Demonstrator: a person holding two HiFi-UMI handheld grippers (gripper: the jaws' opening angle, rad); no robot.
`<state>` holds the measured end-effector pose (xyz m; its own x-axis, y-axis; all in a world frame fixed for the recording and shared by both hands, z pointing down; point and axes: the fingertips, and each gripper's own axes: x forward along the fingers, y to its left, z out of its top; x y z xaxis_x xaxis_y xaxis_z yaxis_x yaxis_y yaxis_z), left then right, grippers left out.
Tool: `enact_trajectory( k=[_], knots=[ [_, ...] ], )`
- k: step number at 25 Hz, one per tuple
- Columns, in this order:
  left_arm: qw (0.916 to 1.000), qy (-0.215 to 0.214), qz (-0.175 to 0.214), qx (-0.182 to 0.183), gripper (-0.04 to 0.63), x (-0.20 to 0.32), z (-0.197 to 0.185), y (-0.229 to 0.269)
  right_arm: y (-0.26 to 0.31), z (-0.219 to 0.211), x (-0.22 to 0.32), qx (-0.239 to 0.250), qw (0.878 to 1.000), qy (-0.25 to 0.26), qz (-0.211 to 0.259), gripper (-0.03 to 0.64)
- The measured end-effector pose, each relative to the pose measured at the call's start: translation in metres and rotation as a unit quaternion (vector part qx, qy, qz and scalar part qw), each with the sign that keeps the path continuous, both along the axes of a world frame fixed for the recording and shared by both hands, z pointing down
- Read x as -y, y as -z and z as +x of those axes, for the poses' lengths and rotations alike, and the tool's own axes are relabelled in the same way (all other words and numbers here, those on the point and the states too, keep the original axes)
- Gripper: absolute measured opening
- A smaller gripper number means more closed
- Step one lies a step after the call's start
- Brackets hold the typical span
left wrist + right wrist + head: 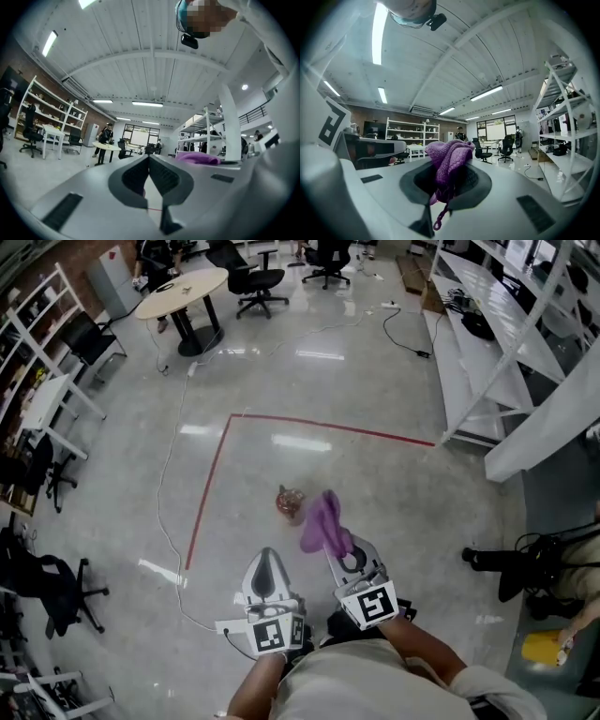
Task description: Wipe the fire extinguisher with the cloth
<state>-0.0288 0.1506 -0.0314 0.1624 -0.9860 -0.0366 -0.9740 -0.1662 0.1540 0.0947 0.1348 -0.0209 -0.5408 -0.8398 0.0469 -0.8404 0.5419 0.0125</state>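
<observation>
The red extinguisher (289, 502) stands on the shiny floor (394, 493), inside the corner of a red tape line (210, 486). The purple cloth (323, 523) hangs just beside it, pinched in the right tool (343, 554). The left tool (266, 563) is closed on nothing.

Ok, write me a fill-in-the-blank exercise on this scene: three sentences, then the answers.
1. The right gripper is shut on the cloth, whose colour is ___.
2. The left gripper has its jaws together and holds ___.
3. The fire extinguisher sits on the ___, ahead of both grippers.

Missing words: purple; nothing; floor.
</observation>
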Motion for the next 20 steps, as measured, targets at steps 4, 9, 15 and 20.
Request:
enact_trajectory(
  k=[4,9,15,20],
  knots=[
    [0.9999,-0.005,-0.015,-0.001,0.005,-0.016,0.000,-0.003,-0.001,0.003,-0.021,0.011,0.999,-0.030,0.006,0.049],
    [0.9992,-0.019,-0.034,-0.004,0.005,-0.029,-0.008,-0.012,-0.009,0.002,-0.045,0.021,0.998,-0.060,0.006,0.049],
    [0.9989,-0.035,-0.030,-0.010,0.005,-0.027,-0.006,-0.019,-0.011,-0.001,-0.053,0.014,0.998,-0.059,0.008,0.049],
    [0.9990,-0.037,-0.024,0.004,0.005,-0.025,-0.004,-0.013,-0.005,-0.007,-0.056,0.006,0.999,-0.046,0.018,0.049]
  ],
)
